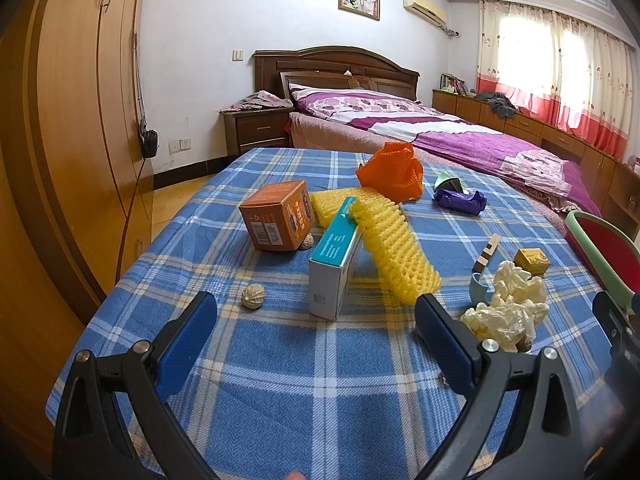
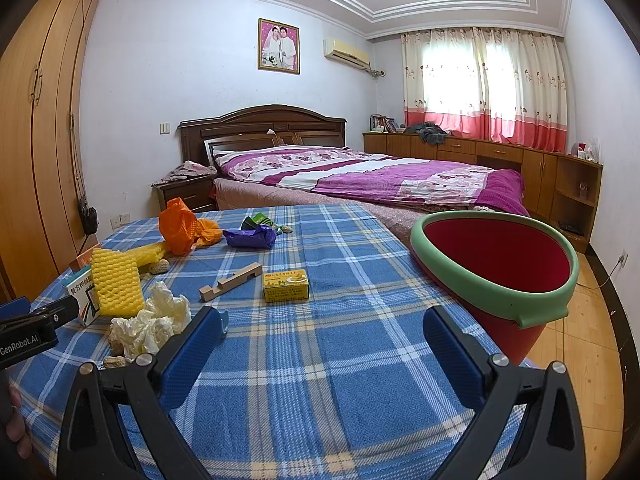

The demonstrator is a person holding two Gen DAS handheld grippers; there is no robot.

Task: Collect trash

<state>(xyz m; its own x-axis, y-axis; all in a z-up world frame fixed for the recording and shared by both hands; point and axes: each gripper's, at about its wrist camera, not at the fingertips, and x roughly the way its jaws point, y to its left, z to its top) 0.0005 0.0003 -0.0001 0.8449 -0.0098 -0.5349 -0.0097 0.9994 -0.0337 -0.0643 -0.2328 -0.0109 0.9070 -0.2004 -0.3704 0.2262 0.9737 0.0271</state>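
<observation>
A bedroom table draped in a blue plaid cloth (image 2: 320,360) fills the lower half of both views, with a bed (image 2: 360,176) under a purple floral quilt behind it. At bottom centre of the left wrist view, the left gripper (image 1: 316,320) stands wide apart and empty above the cloth; just beyond its fingers lie a ridged nut shell (image 1: 253,297), an upright white-and-teal carton (image 1: 332,276) and a yellow foam net sleeve (image 1: 394,252) leaning on it. Crumpled cream tissue (image 1: 508,308) sits at centre right, an orange cardboard box (image 1: 280,214) at centre left, an orange mesh net (image 1: 394,174) and a purple wrapper (image 1: 460,200) farther back. In the right wrist view the right gripper (image 2: 322,328) is likewise spread wide, gripping nothing. Ahead of it lie a small yellow box (image 2: 286,285) and a notched wooden piece (image 2: 230,280). At centre right, a red soft-walled bin (image 2: 496,268) with a green rim stands tilted at the table's edge; its visible interior holds nothing.
</observation>
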